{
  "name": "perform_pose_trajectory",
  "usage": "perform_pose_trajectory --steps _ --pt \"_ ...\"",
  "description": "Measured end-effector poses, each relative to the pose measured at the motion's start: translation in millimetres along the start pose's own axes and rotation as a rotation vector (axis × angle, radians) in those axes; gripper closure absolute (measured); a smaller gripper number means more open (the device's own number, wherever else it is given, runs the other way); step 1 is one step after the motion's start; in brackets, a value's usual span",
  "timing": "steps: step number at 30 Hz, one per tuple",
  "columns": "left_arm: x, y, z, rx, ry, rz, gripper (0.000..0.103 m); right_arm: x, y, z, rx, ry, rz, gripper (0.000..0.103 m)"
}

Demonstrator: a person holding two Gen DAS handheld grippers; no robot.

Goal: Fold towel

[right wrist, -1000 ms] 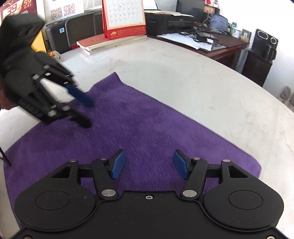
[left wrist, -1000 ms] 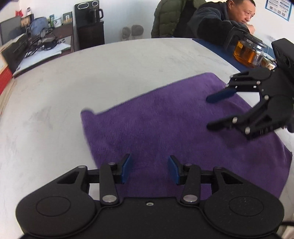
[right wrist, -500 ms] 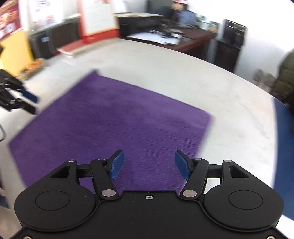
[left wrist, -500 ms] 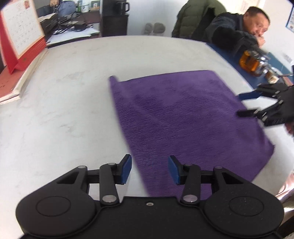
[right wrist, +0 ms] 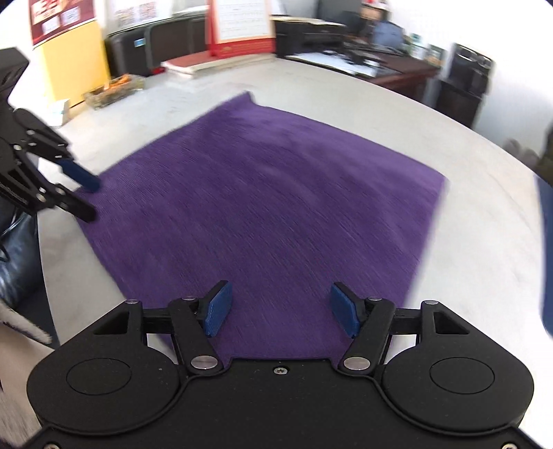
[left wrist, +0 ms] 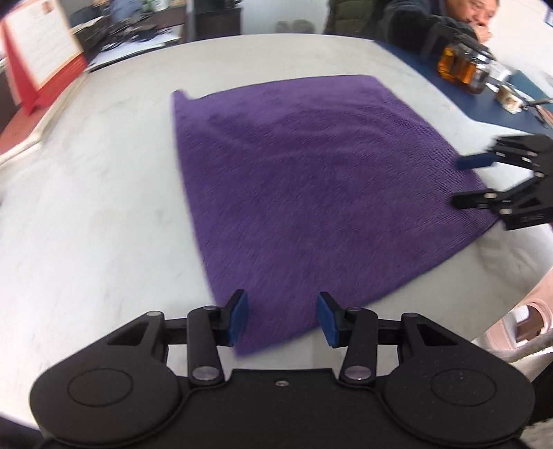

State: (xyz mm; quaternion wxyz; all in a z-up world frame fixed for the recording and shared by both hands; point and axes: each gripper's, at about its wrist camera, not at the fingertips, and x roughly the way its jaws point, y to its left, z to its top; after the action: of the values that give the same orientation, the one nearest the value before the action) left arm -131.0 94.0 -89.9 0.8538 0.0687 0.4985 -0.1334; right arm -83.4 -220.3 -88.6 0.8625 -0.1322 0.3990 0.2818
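A purple towel [left wrist: 311, 193] lies spread flat on the pale round table [left wrist: 86, 207], also seen in the right wrist view as the towel [right wrist: 269, 214]. My left gripper [left wrist: 281, 319] is open, its blue pads over the towel's near corner with nothing between them. My right gripper [right wrist: 280, 311] is open too, hovering over the near edge at the opposite corner. Each gripper shows in the other's view: the right gripper [left wrist: 463, 181] at the towel's right corner, the left gripper [right wrist: 86, 197] at its left corner.
A person in a dark jacket [left wrist: 432, 20] sits at the far right beside a glass teapot [left wrist: 461, 67] on a blue mat. A red desk calendar [left wrist: 38, 51] stands at the far left. The table's edge [left wrist: 484, 328] runs close on the near right.
Both grippers have drawn back from over the middle of the towel toward its near corners and swung apart. They stay open and the towel has not been lifted.
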Motion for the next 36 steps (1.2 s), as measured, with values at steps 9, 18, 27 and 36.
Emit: perform_pose_trajectory --steps 9,18,27,36 --pt "-27.9 -0.4 -3.5 -0.174 -0.008 0.100 0.061 -55.5 -49.1 -37.7 0.447 -0.175 0.122 0.021" --pt "-50.1 -24.5 -9.3 -0.194 -0.023 0.160 0.058 -115.0 -95.2 -78.4 0.839 -0.548 0.562 0.000" --pt "-34.9 0.5 -9.7 -0.349 0.003 0.156 0.058 -99.8 -87.4 -69.4 0.841 -0.455 0.622 0.000" --pt "-25.2 29.9 -5.9 -0.411 0.031 0.024 0.058 -84.5 -74.7 -66.6 0.918 -0.275 0.460 0.000"
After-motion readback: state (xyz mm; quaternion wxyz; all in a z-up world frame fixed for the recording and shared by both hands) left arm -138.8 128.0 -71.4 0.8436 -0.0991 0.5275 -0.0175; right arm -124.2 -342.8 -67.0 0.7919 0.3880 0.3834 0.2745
